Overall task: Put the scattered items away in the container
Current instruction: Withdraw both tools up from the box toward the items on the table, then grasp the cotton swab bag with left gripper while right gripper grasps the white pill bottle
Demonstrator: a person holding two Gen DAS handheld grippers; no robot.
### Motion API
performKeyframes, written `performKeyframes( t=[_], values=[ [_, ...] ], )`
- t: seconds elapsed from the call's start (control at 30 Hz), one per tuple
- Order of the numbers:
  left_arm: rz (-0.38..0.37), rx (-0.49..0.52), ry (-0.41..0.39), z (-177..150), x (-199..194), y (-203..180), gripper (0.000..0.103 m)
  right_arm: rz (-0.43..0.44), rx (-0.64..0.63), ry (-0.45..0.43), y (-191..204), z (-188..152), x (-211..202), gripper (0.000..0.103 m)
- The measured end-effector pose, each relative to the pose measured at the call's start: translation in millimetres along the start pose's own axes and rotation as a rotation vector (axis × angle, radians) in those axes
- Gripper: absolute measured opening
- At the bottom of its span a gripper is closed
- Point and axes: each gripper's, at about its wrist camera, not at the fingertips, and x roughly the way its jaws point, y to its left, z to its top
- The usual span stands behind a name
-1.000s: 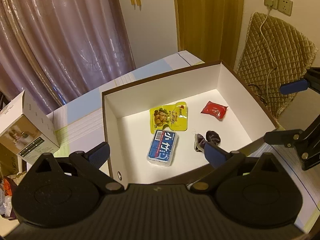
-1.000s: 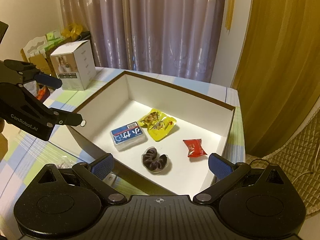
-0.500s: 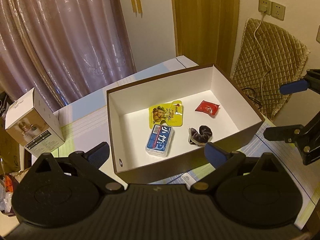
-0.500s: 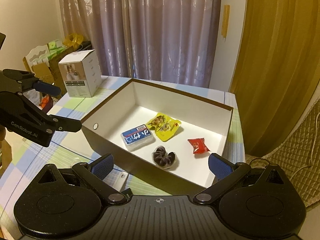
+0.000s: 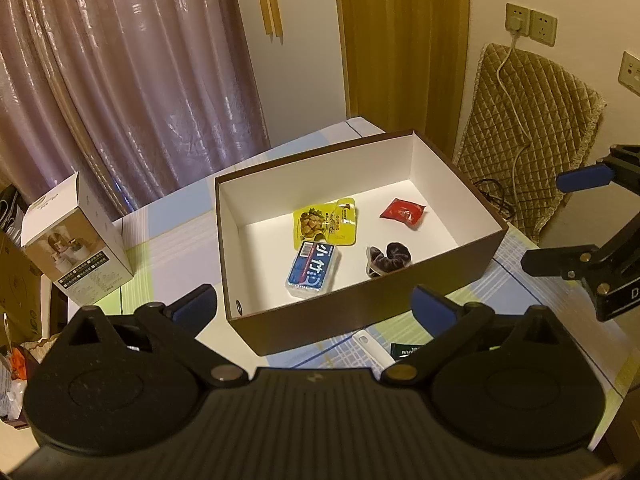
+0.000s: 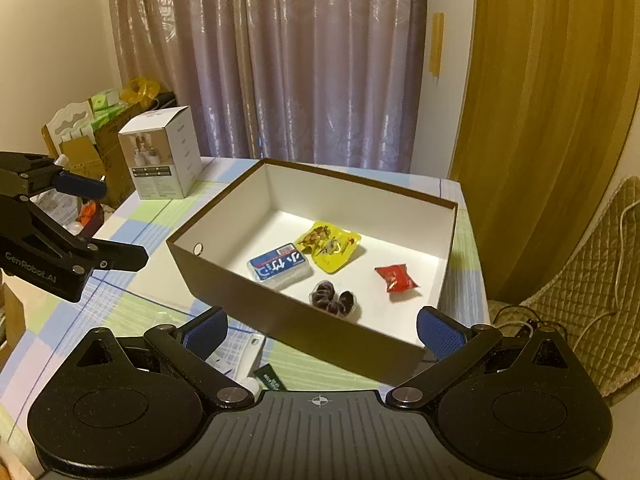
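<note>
Container (image 5: 360, 312): brown box with white lining, sitting on the checked tablecloth (image 6: 132, 312) in front of both your tongs; contents left to right in the left wrist view are a blue tissue pack (image 5: 314, 267), a yellow snack pouch (image 5: 326, 227) just behind it, a dark scrunchie (image 5: 388, 259) and a red sachet (image 5: 404, 212), each lying flat and apart from the walls. Outstanding stock: a white flat item (image 5: 370, 347) and a dark green packet (image 5: 406, 351) lie on the cloth just outside the near wall, both partly hidden under the tool bodies, so you cannot tell their full shape. Left gripper (image 5: 314, 310): released, jaws spread wide, nothing between them, held above the near wall. Right gripper (image 6: 322, 330): likewise spread and empty, above the near corner. Bystander: a white carton (image 5: 78, 246) stands well to the left of the box. Hazards, by judgement: the two leftovers sit close against the wall, so a low approach could nudge the box or trap a finger beside it; thin flat packets may slip a shallow pinch; both tools converging on one spot could collide.
</note>
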Motion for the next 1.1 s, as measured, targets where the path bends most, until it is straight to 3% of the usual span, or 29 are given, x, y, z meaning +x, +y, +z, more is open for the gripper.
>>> performKeyframes(
  t=[0.5, 1.1],
  values=[
    [-0.005, -0.01, 0.054, -32, 2, -1, 0.102, 0.026, 0.042, 0.055, 10, -27, 4, 0.103],
    [-0.007, -0.093, 0.142, -82, 18, 25, 0.102, 0.058, 0.082, 0.134, 17, -61, 34, 0.103]
  ],
)
